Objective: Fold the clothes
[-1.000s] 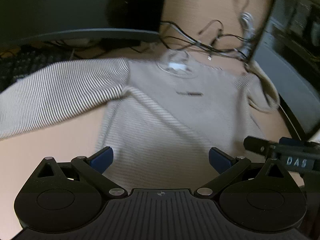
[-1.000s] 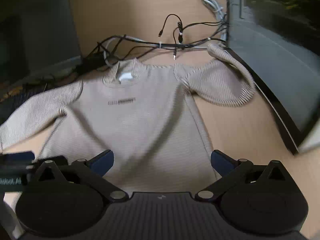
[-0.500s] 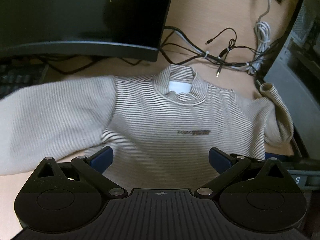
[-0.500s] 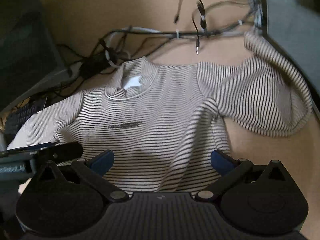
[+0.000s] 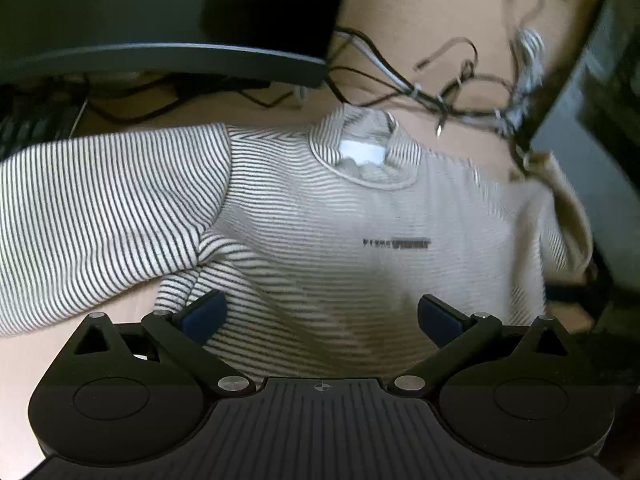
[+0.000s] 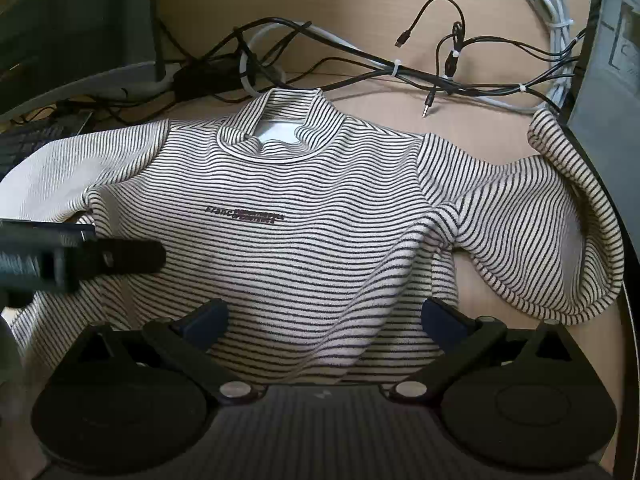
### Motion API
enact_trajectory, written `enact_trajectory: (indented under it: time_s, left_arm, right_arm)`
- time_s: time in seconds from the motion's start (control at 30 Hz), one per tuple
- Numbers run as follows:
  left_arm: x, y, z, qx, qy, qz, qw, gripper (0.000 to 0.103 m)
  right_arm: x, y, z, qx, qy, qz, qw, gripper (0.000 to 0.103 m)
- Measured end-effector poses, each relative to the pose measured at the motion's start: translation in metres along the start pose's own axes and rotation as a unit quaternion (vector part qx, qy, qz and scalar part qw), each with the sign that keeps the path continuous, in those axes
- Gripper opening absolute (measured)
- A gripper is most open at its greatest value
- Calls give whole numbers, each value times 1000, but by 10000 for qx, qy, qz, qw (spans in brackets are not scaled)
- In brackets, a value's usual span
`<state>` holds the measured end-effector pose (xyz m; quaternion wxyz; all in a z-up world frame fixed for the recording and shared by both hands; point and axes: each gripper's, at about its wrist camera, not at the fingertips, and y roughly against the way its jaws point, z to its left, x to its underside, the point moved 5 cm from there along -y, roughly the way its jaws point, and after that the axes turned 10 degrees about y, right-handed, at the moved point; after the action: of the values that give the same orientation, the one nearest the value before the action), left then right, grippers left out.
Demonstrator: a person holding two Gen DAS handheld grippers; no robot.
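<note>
A striped long-sleeved top lies face up and spread across the desk, its collar toward the far edge near a tangle of cables; one sleeve runs out toward the left edge, the other bunches in a loop against a dark case at the right edge. The left tool and right tool both hover over the lower body of the top, fingers spread wide, pinching nothing. The top is not folded. Judging by this, the step in hand is reaching for a grip; the next move calls for lowering onto a hem or sleeve edge and closing on cloth.
</note>
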<state>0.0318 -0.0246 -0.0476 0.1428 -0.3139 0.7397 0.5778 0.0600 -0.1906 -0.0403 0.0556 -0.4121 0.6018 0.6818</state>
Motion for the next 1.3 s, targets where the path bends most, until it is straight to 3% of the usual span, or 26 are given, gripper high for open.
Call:
enact_trajectory:
  time_s: [0.47,0.7,0.83,0.93,1.03,1.1,1.17,1.3]
  left_arm:
    - [31,39,38,-273,159,-42,9995,103]
    - [52,62,47,-280,153,-17,9995,103]
    - [55,65,45,-288,73,-33,9996,103]
    - [50,76,45,121,438,-15,9990,103]
    - [44,92,28,539,348,-191,9978,103]
    - [44,98,12,810,238,-201,9962,103]
    - [48,94,-1,998,220,-14,9948,103]
    - [62,66,-8,824,314,613,9942,103]
  right_arm:
    - [15,14,53,-324,481,-24,9983,103]
    - [40,35,80,-269,477,3,9985,103]
    - [48,47,68,-87,93,10,9999,103]
    - [46,67,39,284,-363,-146,9988,101]
    - [38,95,5,1029,-345,-432,9932,90]
    - [30,105,-12,1455,-173,-475,9881,60]
    - [22,108,-26,1810,56,-418,9826,45]
    - [-3,88,-41,2252,604,-455,9714,45]
